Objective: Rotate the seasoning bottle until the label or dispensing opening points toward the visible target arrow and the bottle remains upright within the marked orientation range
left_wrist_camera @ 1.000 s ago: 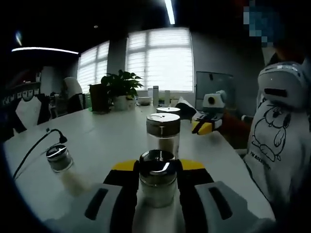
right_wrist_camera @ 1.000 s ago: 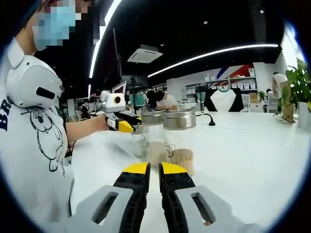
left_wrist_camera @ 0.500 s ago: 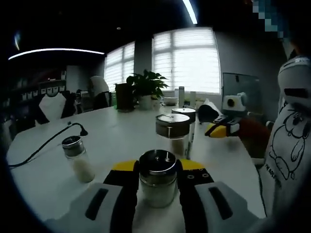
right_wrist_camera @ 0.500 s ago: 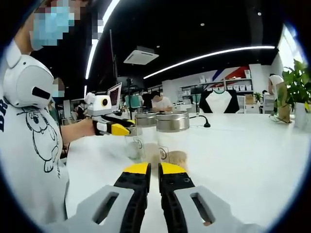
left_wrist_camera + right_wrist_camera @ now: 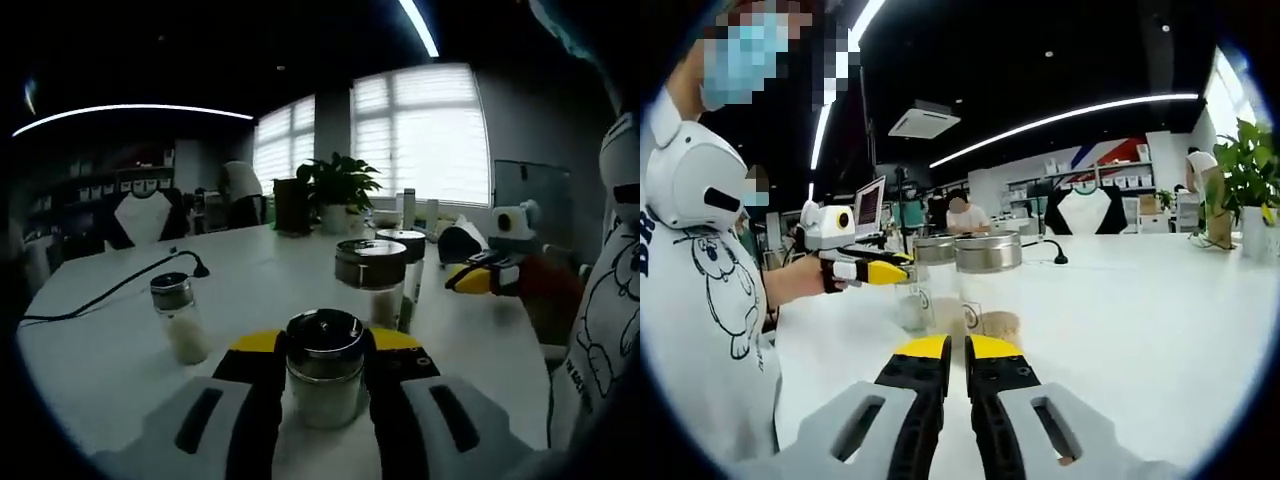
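A glass seasoning bottle point(image 5: 323, 388) with a chrome lid and white powder stands upright on the white table point(image 5: 255, 285). My left gripper point(image 5: 325, 346) is shut on it, one black jaw on each side of the glass. I cannot make out a label or an arrow mark. In the right gripper view my right gripper point(image 5: 958, 348) is shut with nothing between its yellow-tipped jaws, low over the table point(image 5: 1140, 320), facing two taller jars point(image 5: 986, 292). The left gripper point(image 5: 878, 270) reaches in from the left there, beside the jars.
Two taller lidded jars point(image 5: 372, 283) stand just beyond the held bottle. A small shaker point(image 5: 178, 318) and a black cable point(image 5: 120, 288) lie to the left. The right gripper point(image 5: 480, 278) and a person in a white printed shirt point(image 5: 600, 330) are on the right. A potted plant point(image 5: 338, 190) stands far back.
The left gripper view has swung left with the bottle still held, so shaker, jars and plant sit further right. In the right gripper view the left gripper has shifted left and lower.
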Motion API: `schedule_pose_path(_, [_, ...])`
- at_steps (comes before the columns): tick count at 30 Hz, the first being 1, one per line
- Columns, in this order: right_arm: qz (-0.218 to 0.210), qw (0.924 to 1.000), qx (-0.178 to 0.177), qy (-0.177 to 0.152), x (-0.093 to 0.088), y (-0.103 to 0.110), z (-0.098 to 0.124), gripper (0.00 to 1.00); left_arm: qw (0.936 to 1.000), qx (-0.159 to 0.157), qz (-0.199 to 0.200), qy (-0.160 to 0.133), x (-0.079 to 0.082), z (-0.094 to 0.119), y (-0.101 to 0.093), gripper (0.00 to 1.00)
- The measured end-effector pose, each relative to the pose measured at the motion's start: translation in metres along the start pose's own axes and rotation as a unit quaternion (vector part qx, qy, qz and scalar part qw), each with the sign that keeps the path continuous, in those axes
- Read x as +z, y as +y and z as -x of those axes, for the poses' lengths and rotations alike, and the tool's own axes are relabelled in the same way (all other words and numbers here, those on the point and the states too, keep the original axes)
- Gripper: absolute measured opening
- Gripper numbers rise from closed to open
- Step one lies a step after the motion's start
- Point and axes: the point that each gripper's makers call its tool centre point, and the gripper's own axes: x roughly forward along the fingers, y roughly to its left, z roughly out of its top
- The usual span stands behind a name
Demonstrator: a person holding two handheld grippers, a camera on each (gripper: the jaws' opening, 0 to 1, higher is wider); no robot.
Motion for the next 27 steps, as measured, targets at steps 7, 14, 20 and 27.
schedule_pose_path(7, [-0.001, 1.0, 0.002, 0.001, -0.001, 0.001, -0.001, 0.03, 0.9992, -0.033, -0.009, -0.022, 0.009, 0.007, 0.0, 0.46])
schedule_pose_path(14, [0.0, 1.0, 0.007, 0.003, -0.001, 0.004, -0.004, 0.03, 0.9925, -0.111, -0.009, -0.05, 0.027, 0.012, -0.003, 0.45])
schedule_pose_path(20, [0.002, 1.0, 0.006, 0.005, -0.001, 0.005, -0.002, 0.03, 0.9894, -0.14, 0.012, -0.036, 0.019, 0.008, 0.003, 0.46])
schedule_pose_path(27, [0.002, 0.9999, 0.008, 0.007, -0.001, 0.005, -0.002, 0.03, 0.9792, -0.198, -0.043, -0.012, 0.013, 0.003, -0.013, 0.46])
